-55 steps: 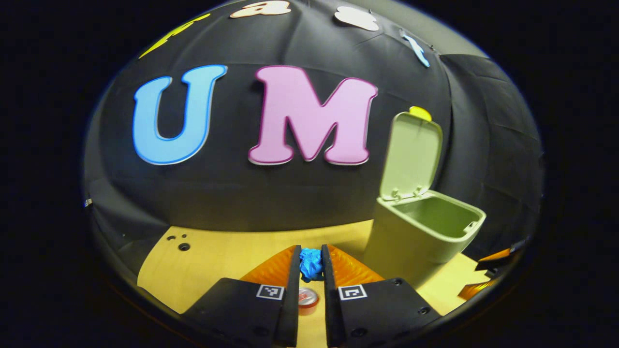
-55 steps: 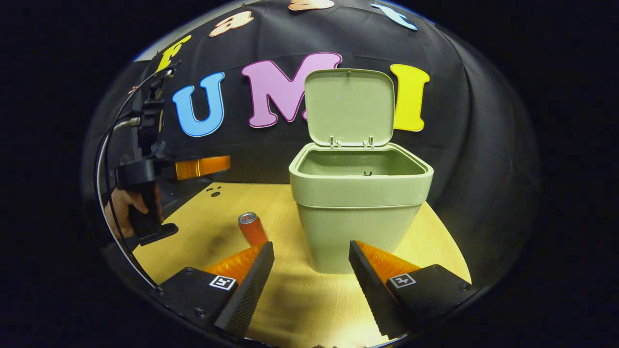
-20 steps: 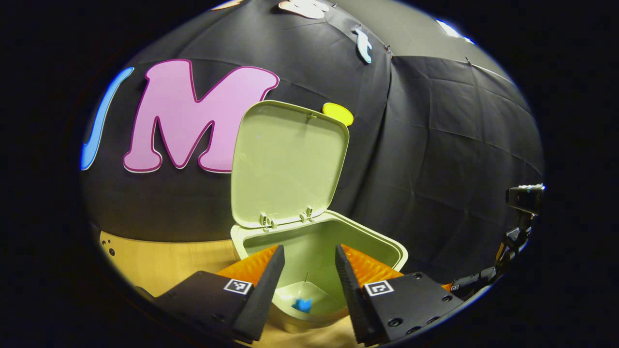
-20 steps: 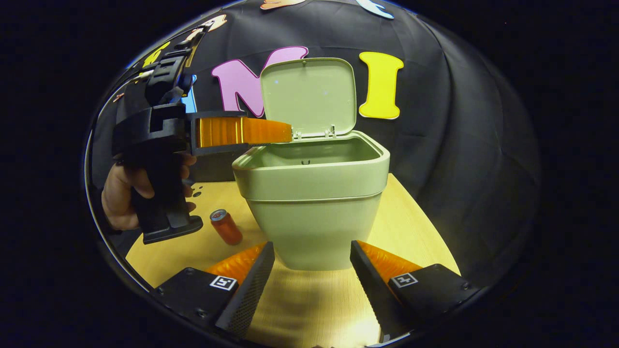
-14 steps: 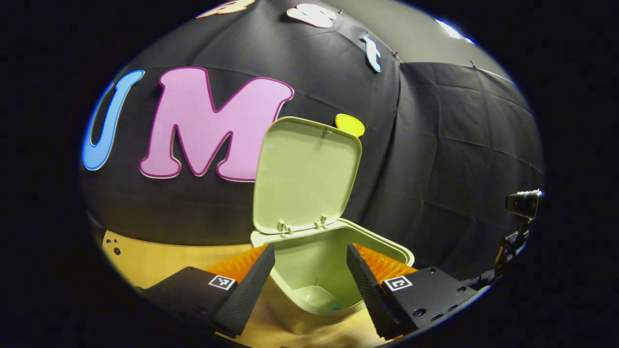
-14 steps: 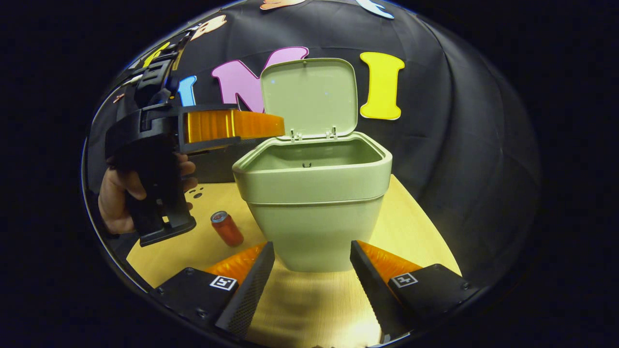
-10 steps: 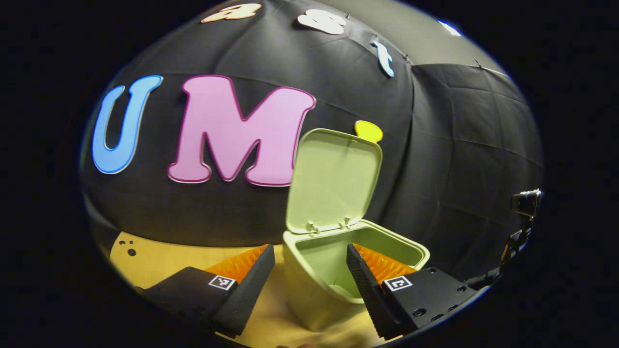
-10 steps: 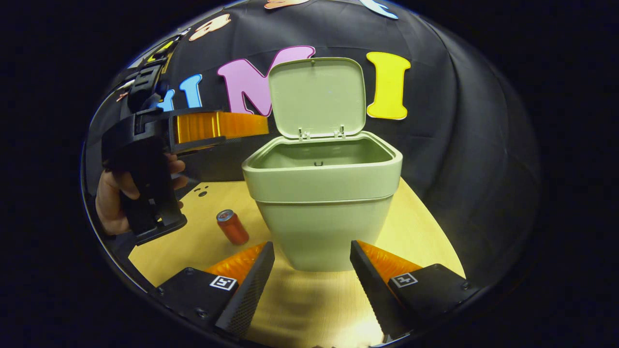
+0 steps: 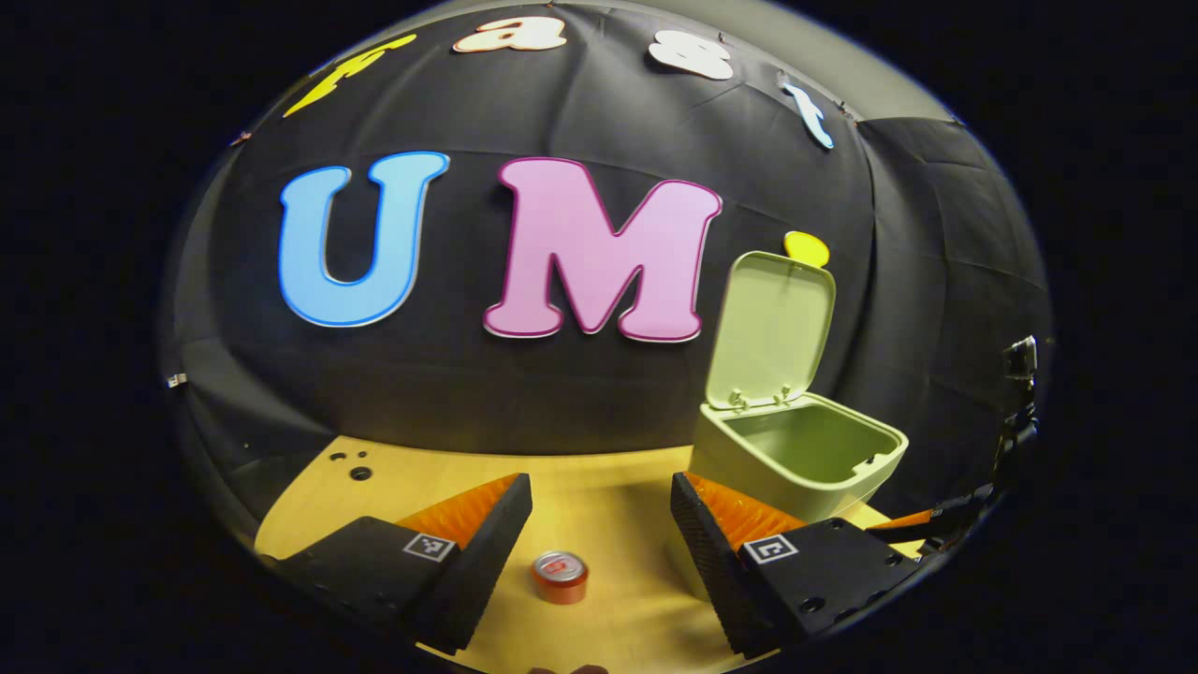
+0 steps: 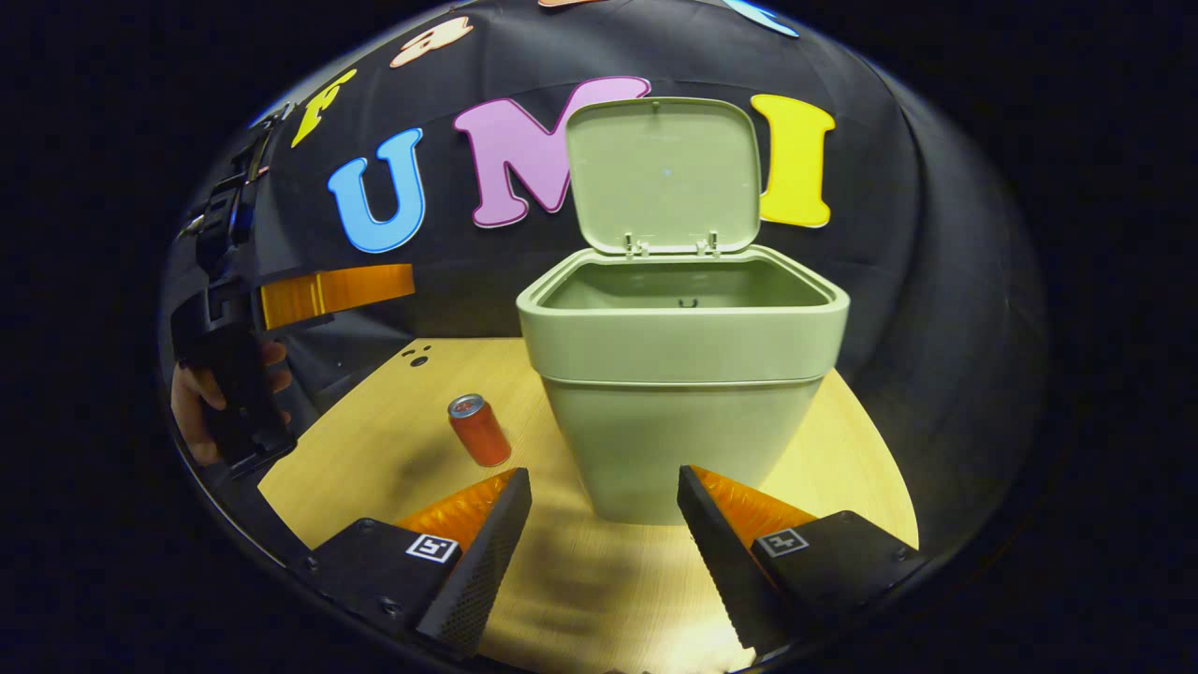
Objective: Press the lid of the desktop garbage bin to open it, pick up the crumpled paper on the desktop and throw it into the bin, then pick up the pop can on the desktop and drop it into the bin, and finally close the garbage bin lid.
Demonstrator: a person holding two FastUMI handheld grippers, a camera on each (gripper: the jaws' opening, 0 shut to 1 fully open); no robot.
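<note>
Between the parted fingers of the left gripper (image 9: pixel 599 534), low in the left gripper view, stands the pop can (image 9: pixel 560 576) upright on the table (image 9: pixel 412 473), seen from above. The fingers are spread wide and empty, with the can nearer the left one, so a careless descent could clip its rim and tip it; a rolling can on this smooth top would be hard to catch. A shallow pinch on the round wall could also let it slip out on the way up. In the right gripper view, the right gripper (image 10: pixel 604 524) sits low over the table, also wide and empty, pointed at the front of the bin (image 10: pixel 683 374). Off to its left, a hand (image 10: pixel 192 412) holds the left gripper (image 10: pixel 323 290) level and well above the can (image 10: pixel 479 431). Farther back, the bin's lid (image 10: pixel 664 173) stands upright against the wall, leaving the mouth clear. The crumpled paper cannot be seen from these angles.
</note>
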